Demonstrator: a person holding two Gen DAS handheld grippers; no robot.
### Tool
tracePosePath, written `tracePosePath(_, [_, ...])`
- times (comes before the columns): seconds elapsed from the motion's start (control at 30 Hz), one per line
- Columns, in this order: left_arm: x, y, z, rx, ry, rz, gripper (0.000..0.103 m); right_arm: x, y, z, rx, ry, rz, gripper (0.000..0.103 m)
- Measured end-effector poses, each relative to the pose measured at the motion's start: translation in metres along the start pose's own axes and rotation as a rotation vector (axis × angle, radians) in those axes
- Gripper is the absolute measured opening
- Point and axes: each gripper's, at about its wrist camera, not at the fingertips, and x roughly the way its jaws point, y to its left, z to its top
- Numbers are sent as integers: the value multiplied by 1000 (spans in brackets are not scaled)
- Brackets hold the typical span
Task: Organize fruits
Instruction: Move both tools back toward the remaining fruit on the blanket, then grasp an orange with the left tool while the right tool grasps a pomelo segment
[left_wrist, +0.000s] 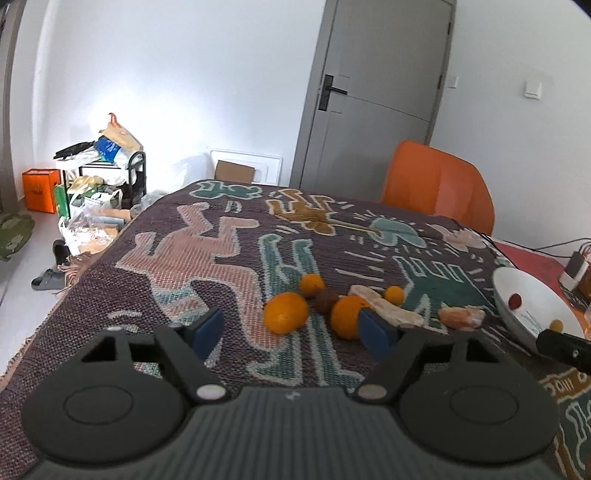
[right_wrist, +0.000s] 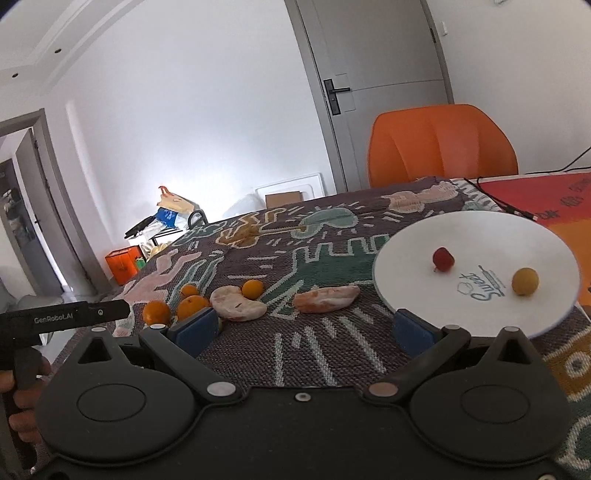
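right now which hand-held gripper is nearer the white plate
Right. The right hand-held gripper sits at the plate's near rim, one pad just below it. The left hand-held gripper is over by the oranges, well aside.

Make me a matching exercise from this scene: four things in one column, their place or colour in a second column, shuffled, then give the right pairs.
Things:
1. small red fruit
2. chair
3. peeled citrus segment
4. door

Descriptions:
A. grey, shut, in the back wall
B. on the white plate
C. orange, behind the table
D. on the patterned cloth, beside the plate

Pairs: 1-B, 2-C, 3-D, 4-A
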Motion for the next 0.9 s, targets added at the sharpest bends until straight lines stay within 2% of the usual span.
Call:
tracePosePath(0.37, [28, 5, 0, -24, 17, 6, 54, 34, 13, 3, -59, 67, 0, 88])
tracePosePath(0.47, [35, 7, -1, -32, 25, 5, 52, 46, 14, 5, -62, 90, -9, 82])
tracePosePath(0.57, [41, 8, -1, -37, 31, -2, 43, 58, 15, 6, -75, 110, -28, 74])
tracePosePath(0.63, [45, 10, -1, -42, 34, -4, 41, 65, 16, 7, -89, 125, -55, 69])
tracePosePath(0.9, [57, 13, -2, -61, 35, -34, 37, 84, 19, 8, -123, 155, -100, 68])
